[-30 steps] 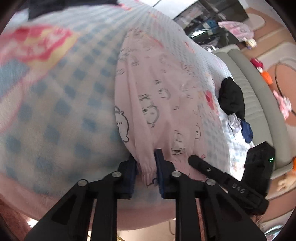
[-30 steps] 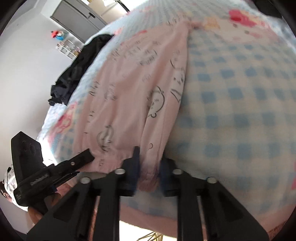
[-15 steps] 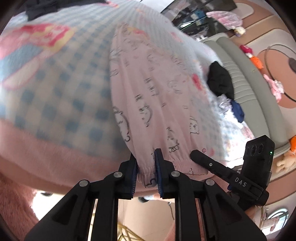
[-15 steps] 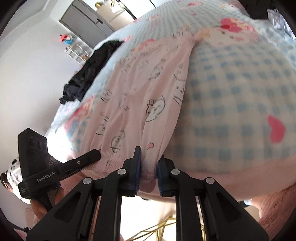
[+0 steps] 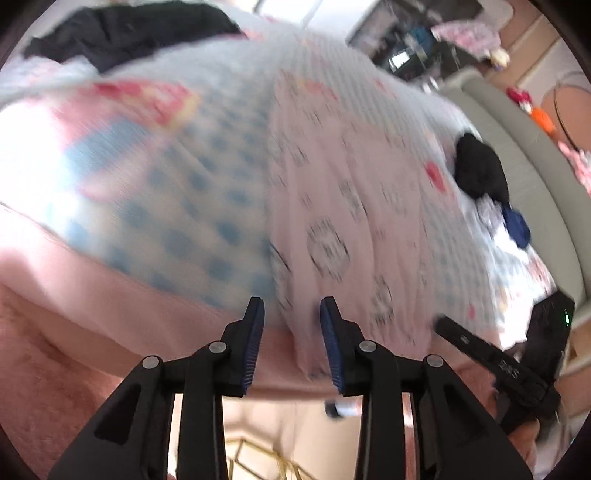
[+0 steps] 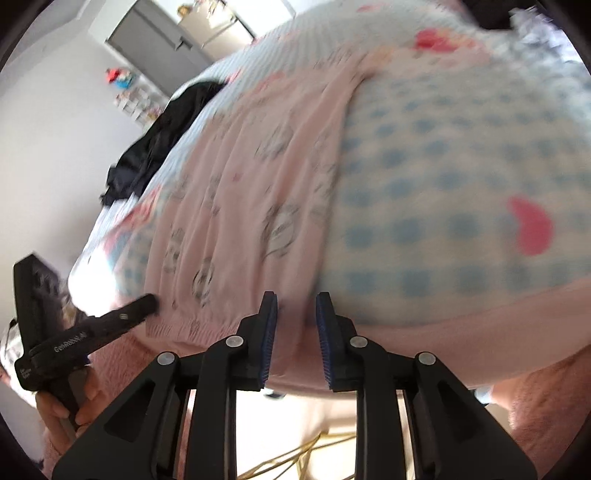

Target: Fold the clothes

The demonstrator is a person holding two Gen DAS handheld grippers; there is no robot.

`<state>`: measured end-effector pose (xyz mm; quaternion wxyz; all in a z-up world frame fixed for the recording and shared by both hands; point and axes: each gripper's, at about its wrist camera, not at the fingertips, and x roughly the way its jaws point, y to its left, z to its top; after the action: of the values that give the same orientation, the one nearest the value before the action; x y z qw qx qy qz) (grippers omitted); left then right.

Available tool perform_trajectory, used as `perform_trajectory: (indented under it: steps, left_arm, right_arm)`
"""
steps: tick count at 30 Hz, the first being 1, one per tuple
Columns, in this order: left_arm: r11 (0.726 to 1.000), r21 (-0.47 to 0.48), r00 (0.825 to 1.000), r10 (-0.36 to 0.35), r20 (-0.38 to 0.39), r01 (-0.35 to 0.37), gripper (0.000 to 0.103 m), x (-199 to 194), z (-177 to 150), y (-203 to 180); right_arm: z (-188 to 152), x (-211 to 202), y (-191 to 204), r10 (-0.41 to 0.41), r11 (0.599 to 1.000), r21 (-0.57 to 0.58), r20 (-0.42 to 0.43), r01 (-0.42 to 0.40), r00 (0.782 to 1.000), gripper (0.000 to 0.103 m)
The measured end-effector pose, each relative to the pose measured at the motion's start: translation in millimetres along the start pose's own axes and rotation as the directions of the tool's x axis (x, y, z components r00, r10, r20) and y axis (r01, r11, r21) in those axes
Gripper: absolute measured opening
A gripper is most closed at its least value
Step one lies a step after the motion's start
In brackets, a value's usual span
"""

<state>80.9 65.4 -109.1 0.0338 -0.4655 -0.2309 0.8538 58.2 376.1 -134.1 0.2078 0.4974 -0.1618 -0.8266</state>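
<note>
The bed (image 5: 155,206) wore a blue-and-white checked cover with a pink border along its near edge. Pink printed pyjama trousers (image 5: 343,229) lay flat on it, hem at that edge. Dark garments (image 6: 159,144) lay heaped toward the far side, a black bundle (image 5: 480,170) at another edge.

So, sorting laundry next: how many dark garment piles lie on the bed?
2: a black heap at the far end, a smaller black bundle by the bed's grey edge. Others may be hidden.
</note>
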Motion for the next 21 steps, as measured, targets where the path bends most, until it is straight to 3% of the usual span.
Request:
perform_trajectory:
  steps: [4,9,11,13,16,18,21]
  left_arm:
    - [0.999,-0.007,0.999,-0.045,-0.016,0.045,0.033,9,10,-1]
    - [0.998,-0.001,0.998,-0.055,-0.035,0.055,0.032,26,8,-10]
    - [0.999,0.039,1.000,-0.004,-0.021,0.005,0.015,25,4,-12]
    - [0.997,0.074,0.999,0.036,-0.011,-0.035,0.014,26,1,-18]
    - [0.997,0.073,0.999,0.025,0.030,-0.027,0.014,17,-1,-21]
    - [0.998,0.056,0.999,0.010,0.051,-0.013,0.014,10,1,-18]
    - [0.998,0.005,0.996,-0.068,0.048,0.068,0.015,6,2,-8]
  right_arm:
    - [8,1,-5,0.011,0.999,0.031,0.028,-0.012,1.000,0.029]
    - [6,15,6,-0.026,0.999,-0.022,0.020,0.027,0.999,0.029]
    - [3,18,8,-0.055,0.998,-0.033,0.028,0.056,0.998,0.029]
    - [3,25,9,-0.082,0.997,-0.007,0.027,0.083,0.996,0.029]
    - [6,22,16,-0.117,0.993,0.017,0.065,0.116,0.991,0.029]
    - [7,14,24,-0.155,0.987,-0.016,0.114,0.158,0.981,0.029]
    - [7,9,26,-0.155,0.987,-0.015,0.131,0.159,0.979,0.029]
